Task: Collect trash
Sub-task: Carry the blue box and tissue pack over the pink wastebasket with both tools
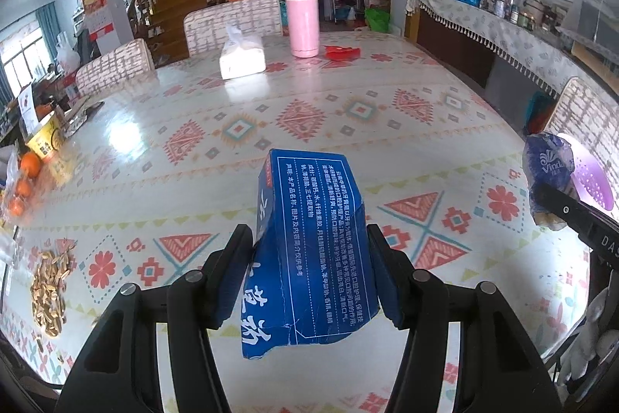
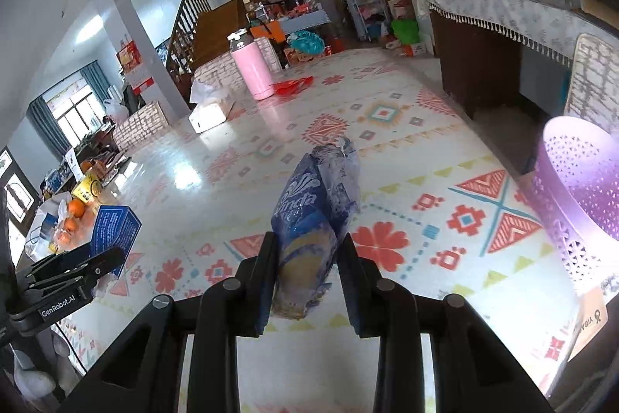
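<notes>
Where chairs ring it, a patterned tablecloth (image 1: 348,126) reflects window light.

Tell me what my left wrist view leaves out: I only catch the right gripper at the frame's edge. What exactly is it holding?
Observer: The right gripper is shut on a crumpled blue tissue wrapper.
Operator: I see just a sliver of something purple behind it. What is that?
Observer: A purple perforated basket, open at the top, standing to the right of the wrapper.
Operator: Is the wrapper over the basket already?
Observer: No. It hangs over the patterned table, with the basket off to its right.
Operator: And my blue box?
Observer: From the right wrist, the left gripper clamps the blue box near the oranges.
</notes>
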